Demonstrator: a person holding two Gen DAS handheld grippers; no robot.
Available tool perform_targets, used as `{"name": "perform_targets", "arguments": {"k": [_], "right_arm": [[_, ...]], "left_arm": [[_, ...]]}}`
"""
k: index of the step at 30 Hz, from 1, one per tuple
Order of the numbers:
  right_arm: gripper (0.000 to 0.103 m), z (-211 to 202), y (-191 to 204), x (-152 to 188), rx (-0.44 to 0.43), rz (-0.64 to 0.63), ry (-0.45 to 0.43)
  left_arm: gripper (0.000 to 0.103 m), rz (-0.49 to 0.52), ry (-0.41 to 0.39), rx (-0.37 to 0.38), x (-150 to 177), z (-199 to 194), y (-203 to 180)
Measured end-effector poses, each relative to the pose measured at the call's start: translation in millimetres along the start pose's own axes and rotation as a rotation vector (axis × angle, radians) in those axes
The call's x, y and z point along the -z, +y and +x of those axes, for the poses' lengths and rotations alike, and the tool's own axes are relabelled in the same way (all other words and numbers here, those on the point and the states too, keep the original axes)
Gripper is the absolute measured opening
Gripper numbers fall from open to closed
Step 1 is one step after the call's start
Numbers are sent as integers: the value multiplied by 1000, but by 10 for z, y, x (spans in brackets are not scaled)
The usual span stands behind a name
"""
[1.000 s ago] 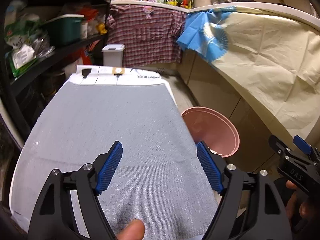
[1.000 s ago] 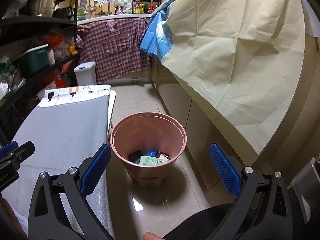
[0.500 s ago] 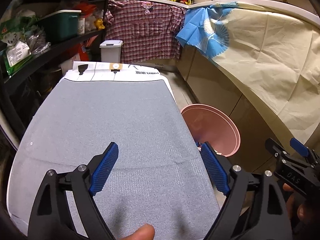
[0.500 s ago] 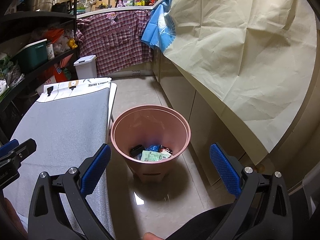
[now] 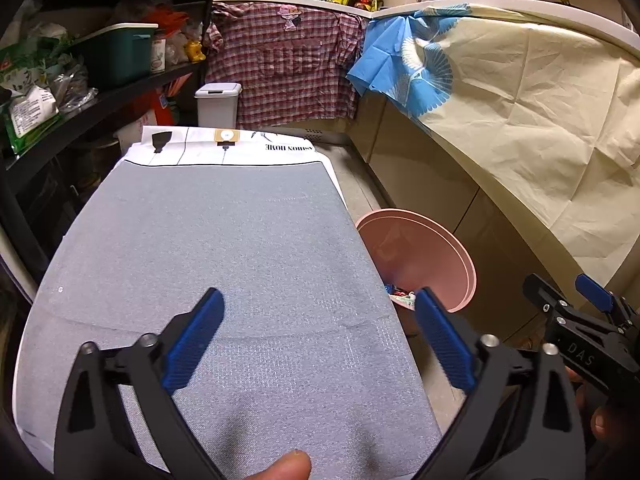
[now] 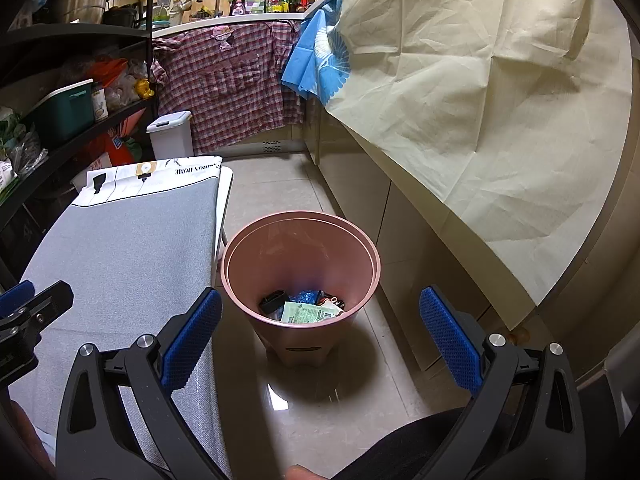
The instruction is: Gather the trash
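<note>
1. From the left wrist view the table [image 5: 224,248] hides most of the bin [image 5: 424,256]; only its far rim and a sliver of trash [image 5: 400,295] show past the table edge.
2. The right gripper [image 5: 568,300] is cut off at that view's right edge, so its fingers cannot be judged there.
3. In the right wrist view the bin's [image 6: 300,272] near wall covers part of the trash [image 6: 308,308]: a greenish packet, something blue and a dark item, hard to tell apart.
4. The bin stands upright on the floor [image 6: 280,184] just beside the table [image 6: 120,248], mouth up, its long axis vertical, tapering downward.
5. The left gripper [image 5: 316,312] has just been opening; its jaws stand wide over the table, nothing between them.
6. The right gripper [image 6: 320,312] is spread wide, empty, facing the bin.
</note>
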State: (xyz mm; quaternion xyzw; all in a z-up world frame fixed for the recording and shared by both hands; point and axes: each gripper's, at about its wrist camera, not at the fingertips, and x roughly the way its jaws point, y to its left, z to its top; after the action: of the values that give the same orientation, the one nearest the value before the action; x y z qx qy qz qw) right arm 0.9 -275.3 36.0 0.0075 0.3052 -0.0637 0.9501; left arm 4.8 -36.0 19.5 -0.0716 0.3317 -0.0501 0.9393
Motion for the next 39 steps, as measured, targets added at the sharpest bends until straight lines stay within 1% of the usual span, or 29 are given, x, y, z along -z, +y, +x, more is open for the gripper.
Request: {"name": "perform_targets", "arguments": {"k": [19, 35, 39], "right_arm": [[97, 2, -4, -1, 0, 1, -1], [97, 2, -2, 1, 0, 1, -1], [97, 1, -2, 1, 0, 0, -1]], "left_arm": [[95, 17, -7, -12, 5, -46, 17], [95, 32, -5, 8, 24, -45, 4], [95, 40, -4, 25, 47, -47, -1]]}}
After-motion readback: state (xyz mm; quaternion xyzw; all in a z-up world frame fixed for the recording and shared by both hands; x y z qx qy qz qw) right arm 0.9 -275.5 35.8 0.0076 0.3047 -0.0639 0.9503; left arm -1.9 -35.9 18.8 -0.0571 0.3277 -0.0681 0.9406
